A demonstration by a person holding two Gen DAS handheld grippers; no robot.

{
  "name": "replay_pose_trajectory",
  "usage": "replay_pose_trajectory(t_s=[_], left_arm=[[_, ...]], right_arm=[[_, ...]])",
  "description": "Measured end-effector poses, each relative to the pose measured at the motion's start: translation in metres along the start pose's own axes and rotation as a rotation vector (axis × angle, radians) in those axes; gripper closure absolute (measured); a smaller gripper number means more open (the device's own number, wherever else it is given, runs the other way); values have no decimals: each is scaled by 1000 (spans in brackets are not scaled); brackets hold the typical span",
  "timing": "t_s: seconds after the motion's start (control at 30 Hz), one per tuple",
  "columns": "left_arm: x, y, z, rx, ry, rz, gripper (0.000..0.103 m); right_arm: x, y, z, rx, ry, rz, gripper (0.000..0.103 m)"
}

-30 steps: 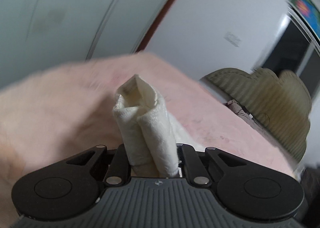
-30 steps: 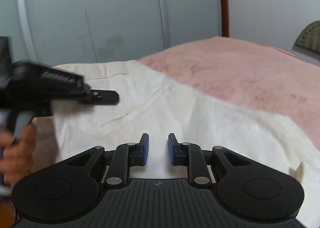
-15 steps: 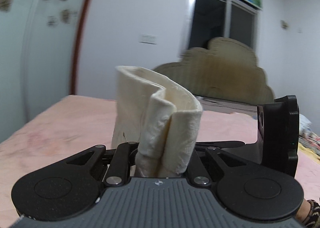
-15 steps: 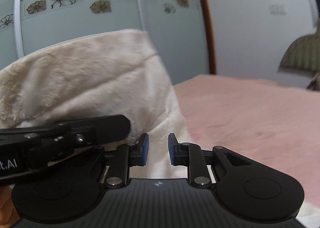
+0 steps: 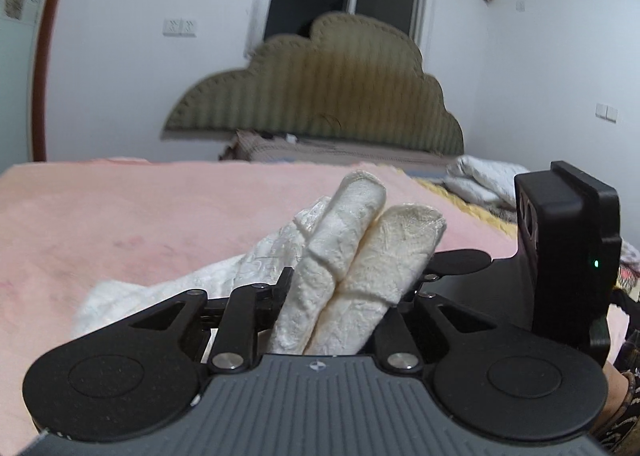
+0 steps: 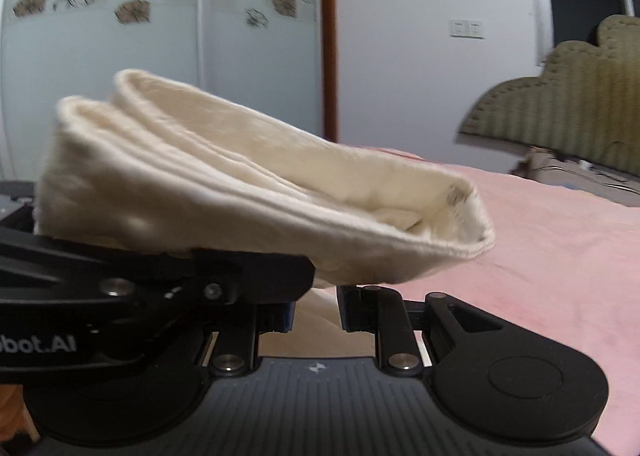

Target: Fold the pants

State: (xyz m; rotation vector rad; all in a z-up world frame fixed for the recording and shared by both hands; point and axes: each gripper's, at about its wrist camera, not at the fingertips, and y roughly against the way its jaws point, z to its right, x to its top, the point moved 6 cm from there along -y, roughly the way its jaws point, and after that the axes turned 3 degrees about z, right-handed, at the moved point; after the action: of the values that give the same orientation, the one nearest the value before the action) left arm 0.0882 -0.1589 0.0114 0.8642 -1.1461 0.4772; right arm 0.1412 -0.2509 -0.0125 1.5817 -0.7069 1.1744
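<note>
Left wrist view: the left tongs (image 5: 355,278) are pinching a doubled bundle of the cream pants (image 5: 360,240), two thick rolls standing up between the fingers. Their jaws have just been opening a little, with the cloth packed between them and the pads pressing on it. That loosening is the main risk. If the grip is easing too early, the layers may be slipping out and the fold may be falling open.

More of the pants is trailing down and to the left of these tongs onto the pink bedcover (image 5: 160,216). That hanging weight may be dragging on the held part.

In the right wrist view, the right tongs (image 6: 316,308) are standing only slightly apart and gripping nothing. The folded pants are hovering just above and ahead of them, carried across by the left tongs. The two tools are crowding each other, so a bump could be knocking the bundle loose.

Farther off, the headboard (image 5: 320,88) is well clear of both tongs.
</note>
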Motion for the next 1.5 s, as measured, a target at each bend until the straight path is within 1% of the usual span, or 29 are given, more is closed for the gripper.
replay_pose_trajectory(t_s=[0.17, 0.23, 0.3, 0.5, 0.53, 0.57, 0.6, 0.63, 0.67, 0.7, 0.73, 0.8, 0.83, 0.87, 0.9, 0.93, 0.97, 1.0, 1.03, 1.07, 1.1, 1.13, 1.2, 1.27, 1.33, 1.4, 1.43, 1.47, 1.5], left_arm=[[-24, -28, 19, -4, -21, -40, 86], [-31, -38, 27, -10, -11, -64, 86], [-36, -45, 32, -18, -6, -69, 86], [-44, -47, 39, -51, -24, -74, 85], [-46, -49, 40, -56, -30, -74, 78], [-49, -51, 42, -61, -36, -80, 77], [-51, -56, 43, -69, -38, -92, 73], [-54, -61, 42, -82, -29, -113, 67], [-58, -65, 42, -100, -9, -139, 63], [-59, -68, 41, -121, 17, -168, 54], [-61, -68, 42, -142, 30, -183, 43], [-60, -61, 48, -197, 13, -179, 35], [-58, -55, 51, -214, -4, -174, 33], [-56, -50, 53, -238, -18, -176, 31], [-56, -43, 55, -273, -28, -177, 28], [-53, -35, 52, -299, -30, -172, 23], [-50, -29, 46, -306, -30, -161, 21], [-47, -22, 37, -288, -32, -140, 16], [-44, -19, 26, -246, -35, -116, 10], [-39, -18, 12, -179, -41, -92, 8], [-34, -20, -4, -102, -44, -75, 6], [-30, -23, -21, -24, -39, -70, 6], [-23, -36, -55, 112, -24, -99, 6], [-22, -51, -85, 200, -11, -139, 6], [-28, -63, -103, 256, -12, -183, 6], [-40, -74, -114, 285, -27, -234, 6], [-48, -79, -117, 288, -40, -264, 6], [-59, -83, -118, 277, -64, -302, 7], [-68, -86, -119, 266, -90, -326, 8]], right_arm=[[-26, 0, 24, -49, 45, -20, 82], [-36, -1, 32, -66, 57, -43, 83], [-42, -2, 35, -73, 47, -66, 82], [-49, 7, 41, -110, 46, -77, 82], [-51, 9, 41, -110, 43, -77, 82], [-53, 9, 42, -113, 42, -79, 82], [-56, 9, 45, -123, 42, -92, 79], [-57, 9, 45, -148, 44, -120, 74], [-61, 10, 48, -171, 44, -154, 65], [-65, 12, 50, -184, 43, -178, 57], [-69, 18, 52, -187, 39, -191, 55], [-72, 32, 59, -191, 14, -200, 53], [-73, 42, 63, -199, -5, -206, 52], [-74, 49, 68, -222, -8, -208, 52], [-77, 59, 73, -270, 0, -212, 52], [-78, 66, 81, -331, 5, -217, 52], [-79, 72, 89, -394, 8, -218, 52], [-77, 77, 97, -458, 12, -215, 52], [-73, 82, 103, -522, 18, -203, 52], [-67, 85, 105, -557, 18, -181, 52], [-60, 87, 103, -559, 10, -144, 52], [-51, 86, 98, -526, -8, -103, 52], [-32, 74, 83, -421, -35, -48, 52], [-17, 51, 64, -344, -8, -42, 52], [-8, 22, 45, -297, 55, -57, 52], [-7, -7, 32, -237, 69, -105, 52], [-9, -22, 32, -206, 71, -146, 52], [-15, -31, 31, -197, 78, -185, 52], [-22, -37, 33, -211, 98, -223, 53]])
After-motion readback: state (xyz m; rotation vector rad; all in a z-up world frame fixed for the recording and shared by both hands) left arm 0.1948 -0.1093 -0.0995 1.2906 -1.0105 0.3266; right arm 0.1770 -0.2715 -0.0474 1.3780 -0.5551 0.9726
